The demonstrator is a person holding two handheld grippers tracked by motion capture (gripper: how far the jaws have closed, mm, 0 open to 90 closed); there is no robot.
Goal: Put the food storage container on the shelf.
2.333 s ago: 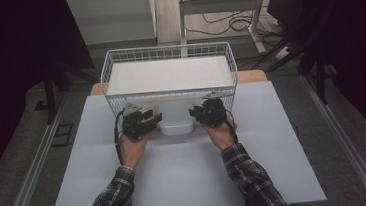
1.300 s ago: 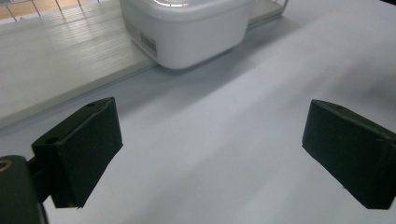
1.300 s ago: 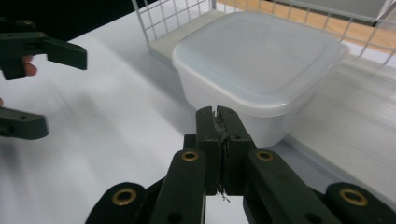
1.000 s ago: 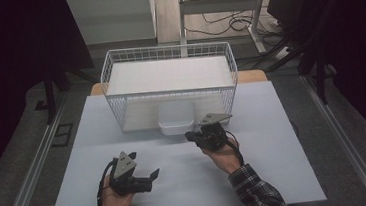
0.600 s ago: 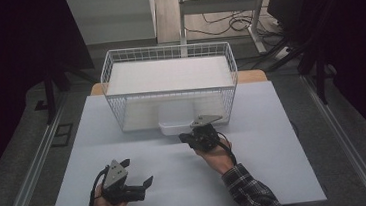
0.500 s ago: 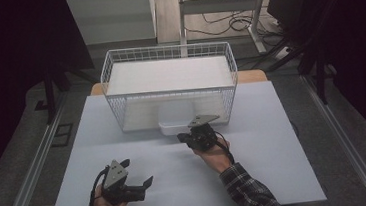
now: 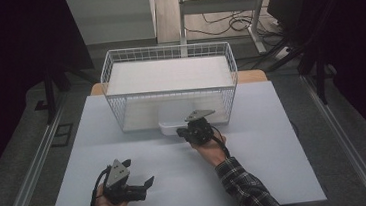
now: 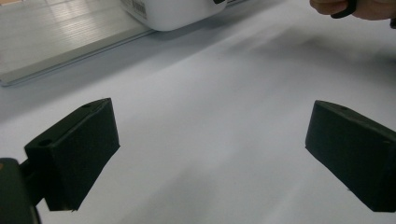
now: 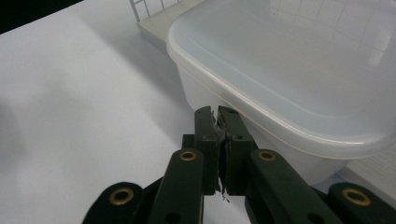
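A: My right gripper [image 9: 219,116] has its jaws pressed together, empty, tips just beside the translucent white lidded plastic box [image 9: 299,79]. It has crept toward the box since a second ago.

B: And the left?

A: My left gripper [image 7: 135,187] is pulled back near me, jaws wide. The box sits half under the white wire basket [image 7: 168,71], so I judge a closed-jaw nudge comes next.

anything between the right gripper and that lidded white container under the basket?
Nothing visible. The right gripper, jaws shut, sits right at the lidded container's near wall, bare table around it. The wire basket stands over the container's far part.
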